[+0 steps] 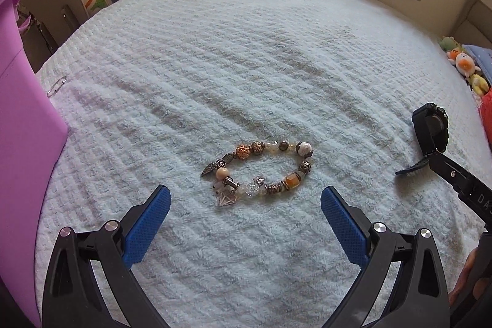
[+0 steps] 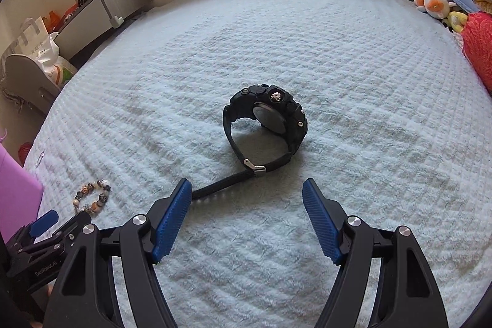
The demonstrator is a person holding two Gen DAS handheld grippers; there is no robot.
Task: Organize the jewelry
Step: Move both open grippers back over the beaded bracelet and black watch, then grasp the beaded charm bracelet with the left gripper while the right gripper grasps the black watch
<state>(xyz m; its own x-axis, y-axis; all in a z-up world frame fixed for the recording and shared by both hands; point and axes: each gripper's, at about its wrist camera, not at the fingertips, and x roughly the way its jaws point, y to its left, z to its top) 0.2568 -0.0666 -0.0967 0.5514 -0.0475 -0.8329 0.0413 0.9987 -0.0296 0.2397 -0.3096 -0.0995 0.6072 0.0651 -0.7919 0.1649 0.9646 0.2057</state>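
- You are holding the left gripper wide apart and empty, just short of the beaded bracelet, which is lying loose at centre frame on the pale blanket.
- You are holding the right gripper equally wide and empty; the black watch is sitting at centre frame, its strap tail reaching the left finger.
- The purple box is sitting at left edge, probably the destination.
- Judgement: nothing is stowed yet; both pieces are waiting.
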